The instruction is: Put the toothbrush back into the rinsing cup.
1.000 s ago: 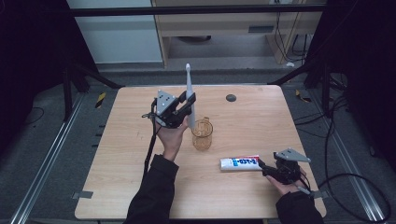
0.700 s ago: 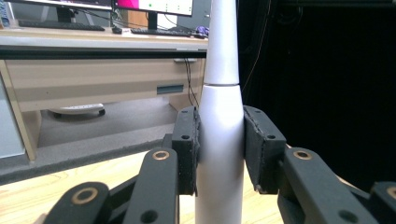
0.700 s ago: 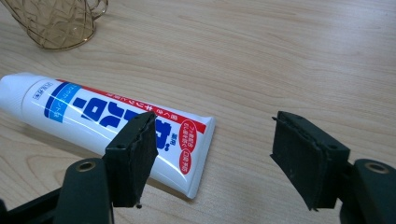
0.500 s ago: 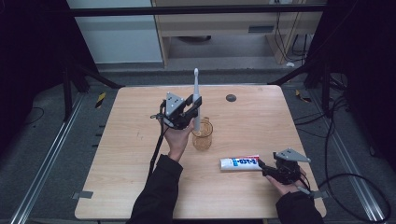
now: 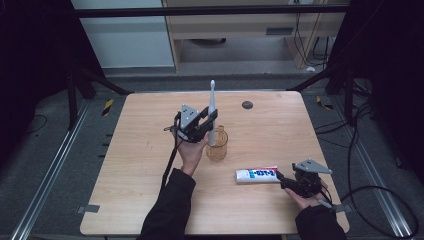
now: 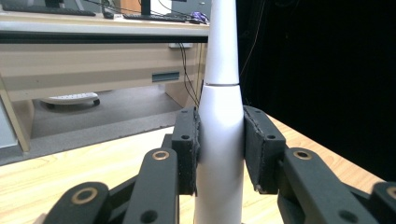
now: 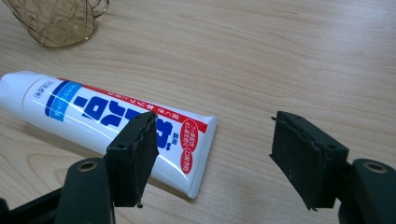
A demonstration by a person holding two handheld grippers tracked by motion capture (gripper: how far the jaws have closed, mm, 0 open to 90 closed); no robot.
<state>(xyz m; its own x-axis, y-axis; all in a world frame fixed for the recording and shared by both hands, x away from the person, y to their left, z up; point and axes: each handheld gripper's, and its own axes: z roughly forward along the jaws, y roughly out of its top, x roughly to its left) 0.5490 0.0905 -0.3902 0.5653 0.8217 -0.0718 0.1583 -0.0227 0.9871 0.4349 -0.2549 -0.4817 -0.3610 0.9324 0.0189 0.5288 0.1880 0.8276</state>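
Near the table's point(image 5: 130, 165) middle, the left gripper point(image 5: 204, 124) pinches a white electric toothbrush point(image 5: 212, 112) upright over an amber cup point(image 5: 217, 145), while the right gripper point(image 5: 283, 180) rests spread beside a toothpaste tube point(image 5: 257, 174) toward the near right corner

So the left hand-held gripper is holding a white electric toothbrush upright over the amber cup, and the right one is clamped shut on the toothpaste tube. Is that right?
Not quite. The right hand-held gripper is open, not clamped: the right gripper view shows its jaws standing apart, with the toothpaste tube lying on the table. The rest holds: the left hand-held gripper grips the white toothbrush upright over the amber cup.
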